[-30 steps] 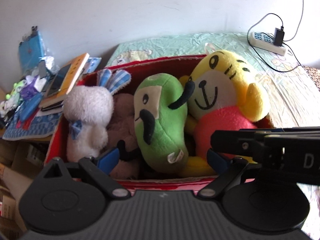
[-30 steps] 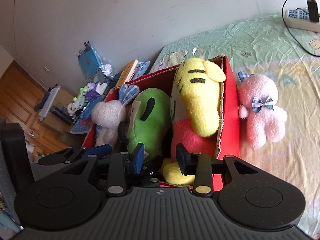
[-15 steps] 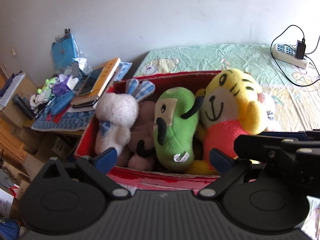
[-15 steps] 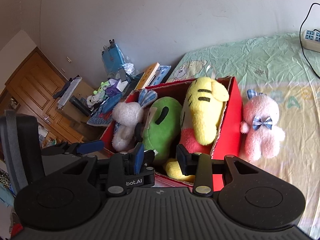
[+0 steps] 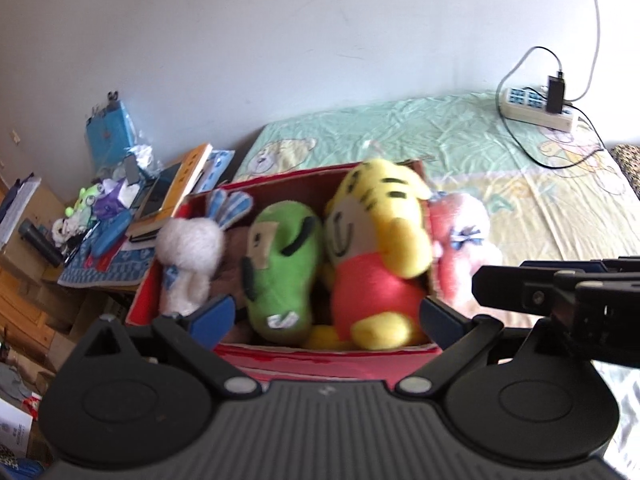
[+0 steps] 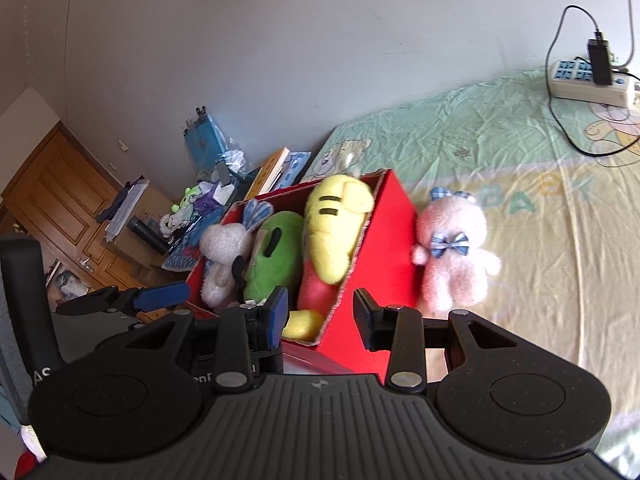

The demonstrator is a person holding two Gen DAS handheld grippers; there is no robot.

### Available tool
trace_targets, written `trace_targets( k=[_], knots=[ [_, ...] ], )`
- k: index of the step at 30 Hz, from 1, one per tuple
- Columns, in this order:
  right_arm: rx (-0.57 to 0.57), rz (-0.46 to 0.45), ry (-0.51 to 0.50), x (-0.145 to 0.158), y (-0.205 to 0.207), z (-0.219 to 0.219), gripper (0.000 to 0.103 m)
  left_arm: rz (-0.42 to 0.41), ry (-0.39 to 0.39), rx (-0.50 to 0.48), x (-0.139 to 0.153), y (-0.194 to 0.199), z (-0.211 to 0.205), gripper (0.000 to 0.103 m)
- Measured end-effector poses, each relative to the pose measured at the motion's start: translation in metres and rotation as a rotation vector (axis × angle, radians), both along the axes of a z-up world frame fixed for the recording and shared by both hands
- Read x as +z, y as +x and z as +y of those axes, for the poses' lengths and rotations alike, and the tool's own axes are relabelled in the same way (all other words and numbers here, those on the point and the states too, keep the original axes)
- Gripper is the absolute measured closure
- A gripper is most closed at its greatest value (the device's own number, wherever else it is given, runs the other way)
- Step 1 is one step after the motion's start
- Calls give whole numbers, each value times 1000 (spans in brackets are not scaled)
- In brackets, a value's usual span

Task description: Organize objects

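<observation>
A red cardboard box [image 5: 332,356] [image 6: 394,240] stands at the bed's left end. It holds a white rabbit plush [image 5: 190,254] [image 6: 222,256], a green plush [image 5: 286,266] [image 6: 276,260] and a yellow tiger plush [image 5: 380,240] [image 6: 334,228]. A pink rabbit plush [image 6: 454,256] [image 5: 460,240] lies on the sheet just right of the box. My left gripper [image 5: 324,316] is open wide and empty, in front of the box. My right gripper [image 6: 320,314] is open and empty, at the box's near right corner.
A power strip [image 5: 536,110] [image 6: 590,82] with a plugged charger and cables lies at the far right of the bed [image 6: 560,220]. A cluttered side table [image 5: 108,236] with books and small toys stands left of the box. A wooden door [image 6: 52,196] is further left.
Both grippers have pulled back and up from the box, so more of the room shows. The pink rabbit now appears in the left wrist view. Both grippers stay open.
</observation>
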State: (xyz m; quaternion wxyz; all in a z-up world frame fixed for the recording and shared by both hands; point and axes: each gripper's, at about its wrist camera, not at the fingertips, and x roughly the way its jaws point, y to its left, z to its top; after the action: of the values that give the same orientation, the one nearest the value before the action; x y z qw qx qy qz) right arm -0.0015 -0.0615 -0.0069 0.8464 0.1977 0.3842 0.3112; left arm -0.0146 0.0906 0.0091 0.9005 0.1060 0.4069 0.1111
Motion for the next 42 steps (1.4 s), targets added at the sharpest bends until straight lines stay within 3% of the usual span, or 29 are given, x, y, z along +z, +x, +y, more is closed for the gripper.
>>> trace_targets(
  k=[20,35,42],
  knots=[
    [-178,57,-70,-21,-18,-81,64,69,12,-179,-25,3,-97,4],
    [-247,171,-79,-58,-12,-104,64,192,-38,-256,-74,17,-116,4],
    [-252,208,-56,-79,4,-114,64,213,-71,-316,-104,21,-123,4]
  ],
)
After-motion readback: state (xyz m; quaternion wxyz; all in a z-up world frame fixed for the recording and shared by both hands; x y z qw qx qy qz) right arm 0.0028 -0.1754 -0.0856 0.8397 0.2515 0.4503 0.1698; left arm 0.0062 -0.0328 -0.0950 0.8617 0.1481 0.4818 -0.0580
